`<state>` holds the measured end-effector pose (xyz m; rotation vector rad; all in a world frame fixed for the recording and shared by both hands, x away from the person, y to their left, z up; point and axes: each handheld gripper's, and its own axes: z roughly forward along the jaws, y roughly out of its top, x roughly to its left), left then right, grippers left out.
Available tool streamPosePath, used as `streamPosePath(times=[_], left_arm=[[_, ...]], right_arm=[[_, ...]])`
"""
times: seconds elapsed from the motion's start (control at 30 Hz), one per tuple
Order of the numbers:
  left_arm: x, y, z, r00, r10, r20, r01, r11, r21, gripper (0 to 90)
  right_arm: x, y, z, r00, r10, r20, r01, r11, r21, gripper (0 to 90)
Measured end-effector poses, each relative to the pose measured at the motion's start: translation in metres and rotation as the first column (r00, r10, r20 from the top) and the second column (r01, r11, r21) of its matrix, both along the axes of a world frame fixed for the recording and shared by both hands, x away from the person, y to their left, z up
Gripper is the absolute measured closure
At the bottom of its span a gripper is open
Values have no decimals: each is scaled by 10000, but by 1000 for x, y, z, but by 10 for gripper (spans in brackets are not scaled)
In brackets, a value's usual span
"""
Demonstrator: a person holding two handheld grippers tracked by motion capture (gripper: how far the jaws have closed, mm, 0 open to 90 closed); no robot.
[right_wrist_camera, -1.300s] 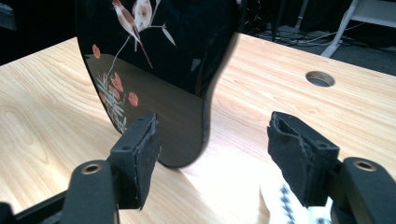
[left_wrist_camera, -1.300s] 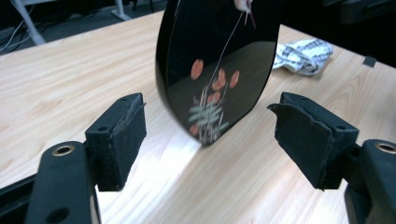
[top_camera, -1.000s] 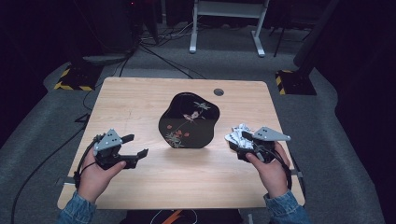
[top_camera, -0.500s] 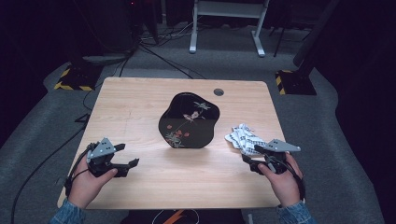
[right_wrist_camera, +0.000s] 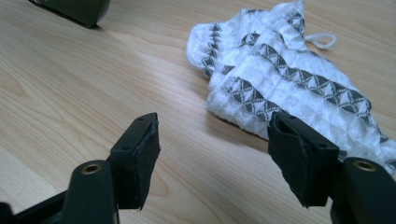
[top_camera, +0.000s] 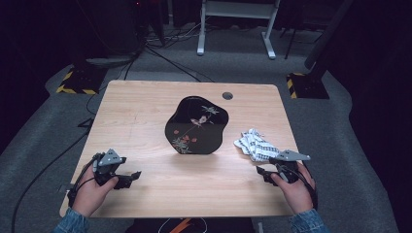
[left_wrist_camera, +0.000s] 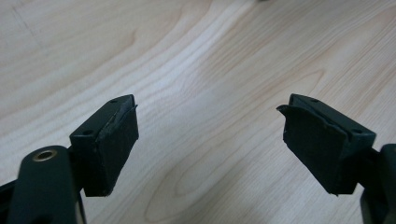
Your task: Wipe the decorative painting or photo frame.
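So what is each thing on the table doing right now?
Glossy black lacquer tray with painted flowers: flat mid-table, untouched.
Crumpled white cloth with grey triangle pattern: bunched up, lying free.
Left hand-held gripper: open, holding nothing.
Right hand-held gripper: open, beside the cloth.

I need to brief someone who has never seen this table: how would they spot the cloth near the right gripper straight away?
Start from the wooden table and find the black lacquer tray with painted flowers at its centre. Go right toward the table's right edge: the cloth lies crumpled there, just ahead of the right gripper, whose jaws stand open. It is the one soft, white thing, waffle-textured with bands of dark triangles.
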<state>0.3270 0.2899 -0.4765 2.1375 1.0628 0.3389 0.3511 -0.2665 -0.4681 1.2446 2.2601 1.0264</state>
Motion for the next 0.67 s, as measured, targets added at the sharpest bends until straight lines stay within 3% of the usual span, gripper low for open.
streamPosePath(times=[0.1, 0.33, 0.67], left_arm=[[1, 0, -3, 9998, 14, -174, -13, 10000, 65, 169], [2, 0, -11, 9975, -150, -695, 202, 9970, 744, 167], [3, -1, -14, 9975, -244, -670, 302, 9957, 874, 168]], right_arm=[[1, 1, -4, 10000, 29, -61, -30, 10000, -23, 346], [2, 3, -12, 9995, 136, -272, -144, 9995, -285, 343], [1, 5, -19, 9987, 220, -464, -249, 9977, -625, 343]])
